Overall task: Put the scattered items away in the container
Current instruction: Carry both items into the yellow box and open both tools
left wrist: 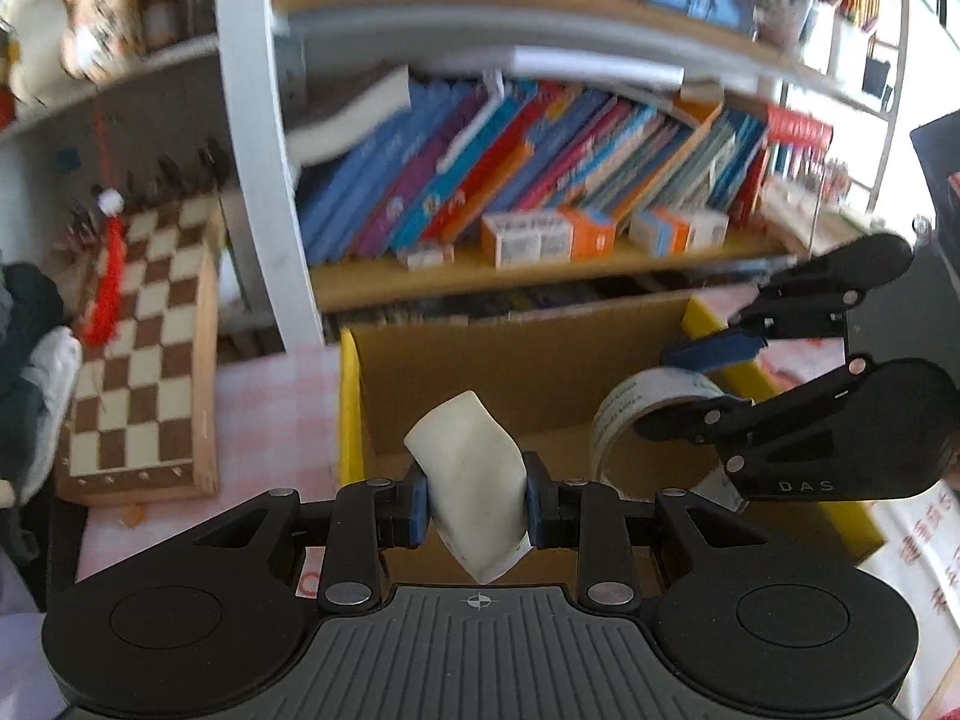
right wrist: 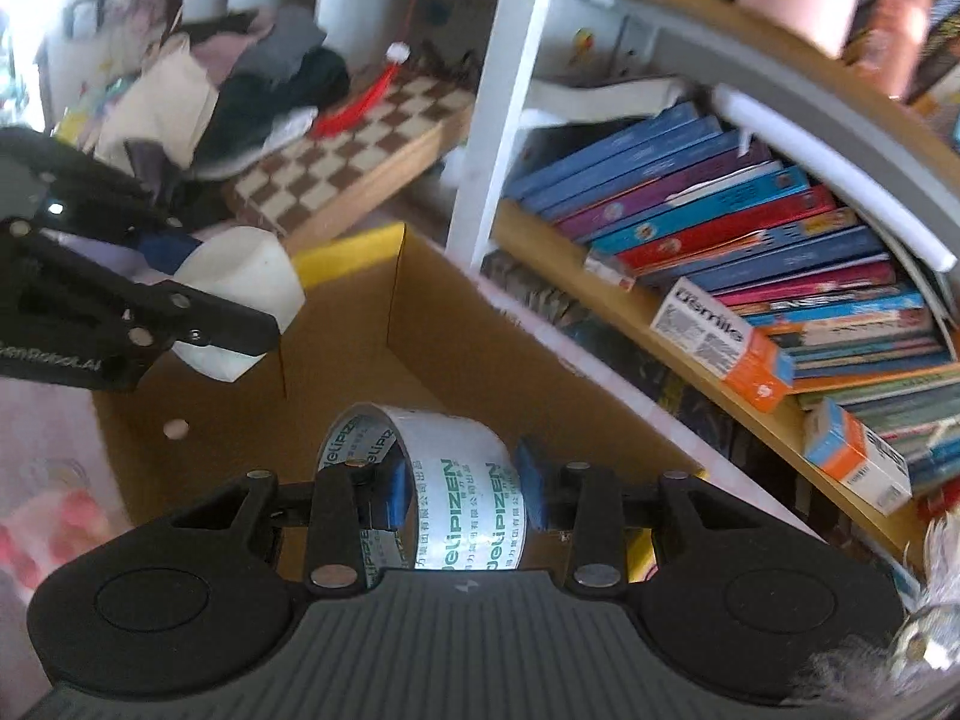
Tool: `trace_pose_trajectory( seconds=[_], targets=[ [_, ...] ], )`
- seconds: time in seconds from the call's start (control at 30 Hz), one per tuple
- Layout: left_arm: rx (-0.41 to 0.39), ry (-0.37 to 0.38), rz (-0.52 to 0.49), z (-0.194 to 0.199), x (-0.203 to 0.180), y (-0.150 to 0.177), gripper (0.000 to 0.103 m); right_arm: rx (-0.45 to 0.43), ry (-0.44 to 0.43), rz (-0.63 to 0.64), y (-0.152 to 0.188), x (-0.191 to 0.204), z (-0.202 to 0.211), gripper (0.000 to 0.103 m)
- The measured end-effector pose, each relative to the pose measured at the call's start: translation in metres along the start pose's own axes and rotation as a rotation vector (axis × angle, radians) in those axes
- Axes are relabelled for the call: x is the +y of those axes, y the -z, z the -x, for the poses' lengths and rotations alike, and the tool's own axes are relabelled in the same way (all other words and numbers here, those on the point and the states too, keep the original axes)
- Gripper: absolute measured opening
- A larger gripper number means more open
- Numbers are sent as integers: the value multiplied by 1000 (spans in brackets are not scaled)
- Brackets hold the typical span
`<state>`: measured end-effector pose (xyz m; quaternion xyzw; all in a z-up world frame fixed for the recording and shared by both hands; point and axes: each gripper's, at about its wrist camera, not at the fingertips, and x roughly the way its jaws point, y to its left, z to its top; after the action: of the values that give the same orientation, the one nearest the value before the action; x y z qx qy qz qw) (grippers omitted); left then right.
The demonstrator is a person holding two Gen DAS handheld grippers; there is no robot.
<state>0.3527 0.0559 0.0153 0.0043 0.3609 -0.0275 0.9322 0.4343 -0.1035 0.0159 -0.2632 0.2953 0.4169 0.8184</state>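
An open cardboard box with yellow outer sides [left wrist: 480, 372] [right wrist: 480, 360] stands on the table under the bookshelf. My left gripper [left wrist: 477, 507] is shut on a white bent block-like item [left wrist: 471, 468] and holds it over the box's near edge; it also shows at the left of the right wrist view [right wrist: 240, 276]. My right gripper [right wrist: 465, 495] is shut on a roll of clear printed tape [right wrist: 456, 474], held above the inside of the box. The roll and right gripper also show in the left wrist view [left wrist: 636, 414].
A wooden chessboard [left wrist: 144, 354] with a red tassel leans at the left. A bookshelf [left wrist: 540, 180] with tilted books and small orange boxes stands right behind the box. Piled clothes [right wrist: 258, 96] lie far left. A pink checked tablecloth [left wrist: 270, 396] covers the table.
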Motion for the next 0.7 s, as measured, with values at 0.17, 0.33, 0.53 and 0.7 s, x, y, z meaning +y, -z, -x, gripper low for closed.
trace_pose_trajectory(
  seconds=[0.17, 0.33, 0.53, 0.7],
  targets=[
    [70, -8, -27, -29, 2, 0, 28, 68, -43, 81, -2, -4, -30, 34],
    [125, -4, -58, -48, 1, 0, 28, 122, -67, 159, -6, -7, -50, 34],
    [145, -17, -110, -57, -3, -4, 28, 164, -101, 241, -7, -3, -65, 34],
    [147, -8, -135, -58, -9, -5, 28, 169, -105, 261, -8, -3, -70, 33]
  ],
)
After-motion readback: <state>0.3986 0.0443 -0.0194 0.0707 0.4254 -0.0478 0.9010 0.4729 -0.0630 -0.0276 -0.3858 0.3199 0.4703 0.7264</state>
